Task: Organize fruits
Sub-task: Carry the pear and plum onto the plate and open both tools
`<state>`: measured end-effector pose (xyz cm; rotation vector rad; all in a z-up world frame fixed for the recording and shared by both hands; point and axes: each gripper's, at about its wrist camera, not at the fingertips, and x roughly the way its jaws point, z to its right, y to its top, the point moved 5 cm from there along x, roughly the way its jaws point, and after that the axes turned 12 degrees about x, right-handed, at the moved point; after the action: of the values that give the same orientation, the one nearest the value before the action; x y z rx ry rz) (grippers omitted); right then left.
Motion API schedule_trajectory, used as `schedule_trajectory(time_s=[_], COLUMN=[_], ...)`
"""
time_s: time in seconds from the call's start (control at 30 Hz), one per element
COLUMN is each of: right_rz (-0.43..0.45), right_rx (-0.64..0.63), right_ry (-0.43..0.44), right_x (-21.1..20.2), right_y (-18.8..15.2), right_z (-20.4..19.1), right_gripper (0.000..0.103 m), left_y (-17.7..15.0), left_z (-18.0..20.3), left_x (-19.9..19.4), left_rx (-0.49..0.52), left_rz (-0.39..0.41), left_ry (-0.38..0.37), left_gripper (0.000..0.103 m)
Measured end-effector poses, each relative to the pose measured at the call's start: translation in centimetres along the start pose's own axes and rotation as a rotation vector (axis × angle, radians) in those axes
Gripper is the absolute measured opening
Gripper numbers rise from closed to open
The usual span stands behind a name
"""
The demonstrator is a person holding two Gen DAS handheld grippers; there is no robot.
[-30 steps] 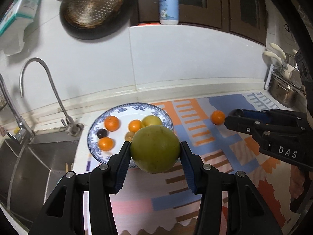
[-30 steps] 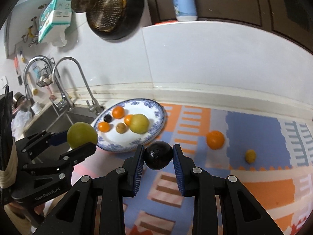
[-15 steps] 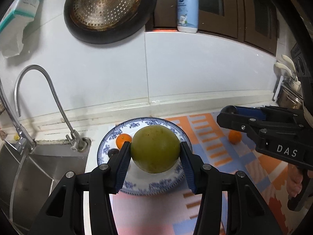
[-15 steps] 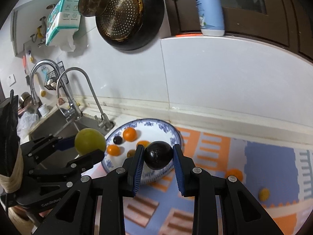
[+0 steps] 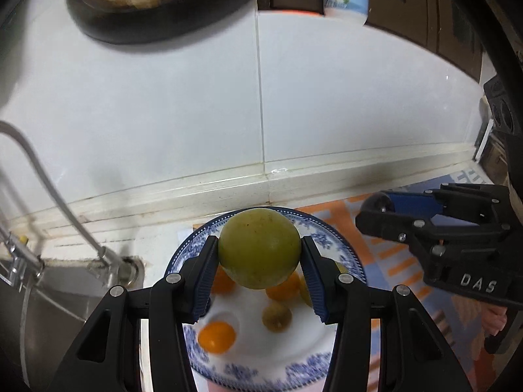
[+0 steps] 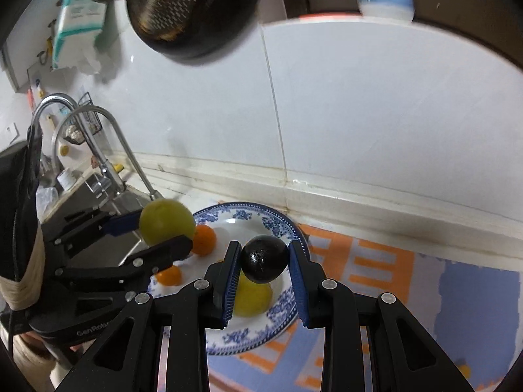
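Large green fruit: we see the round yellow-green fruit (image 5: 259, 248) clamped between the blue pads of the left gripper (image 5: 260, 254), held above the plate.
Dark fruit: the small glossy black round fruit (image 6: 264, 259) sits pinched in the right gripper (image 6: 264, 261), over the plate's right half.
Plate: the blue-and-white patterned ceramic plate (image 6: 261, 334) carries small orange fruits (image 5: 217, 337), a small olive-brown fruit (image 5: 277, 315) and a yellow round fruit (image 6: 253, 297) — all loose on it.
Surroundings: we note the orange-and-blue patterned mat (image 6: 385, 268) under the plate's right edge; the steel sink (image 5: 42, 320) and curved chrome tap (image 6: 108, 143) lie to the left — the white tiled wall (image 5: 327, 98) behind.
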<state>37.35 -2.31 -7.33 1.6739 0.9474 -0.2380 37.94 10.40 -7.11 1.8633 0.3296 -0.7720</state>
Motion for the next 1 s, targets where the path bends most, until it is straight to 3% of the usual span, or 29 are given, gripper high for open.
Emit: schedule_trajectory(time_s=[0.37,0.67,0.8,0.87,1.0], right_rz=[-0.138,-0.202,-0.197,-0.185,-0.133], right_rx=[0.026,0.057,0.068,0.060,0.059], right_ry=[-0.007,-0.004,-0.009,-0.018,-0.041], right_x=[6.6,9.3,9.1,8.8,6.8], right_y=[-0.2,-0.5,-0.4,-0.3,0.3], right_z=[1.8,2.9,3.1,3.0,3.0], right_gripper=[0.031,0.031,0.032,0.041,0.044], left_y=[-0.4,-0.7,-0.4,-0.2,0.0], left_z=[-1.3,-1.5,-1.5,-1.9,-1.8], left_x=[6.8,8.5,8.3,7.7,6.1], left_rx=[0.049,0.056,0.084,0.078,0.083], left_rz=[-0.128,-0.188,-0.175,-0.161,-0.121], left_ry=[-0.043,-0.068,-0.021,0.002,0.026], left_gripper=[0.049,0.049,0.062,0.067,0.067])
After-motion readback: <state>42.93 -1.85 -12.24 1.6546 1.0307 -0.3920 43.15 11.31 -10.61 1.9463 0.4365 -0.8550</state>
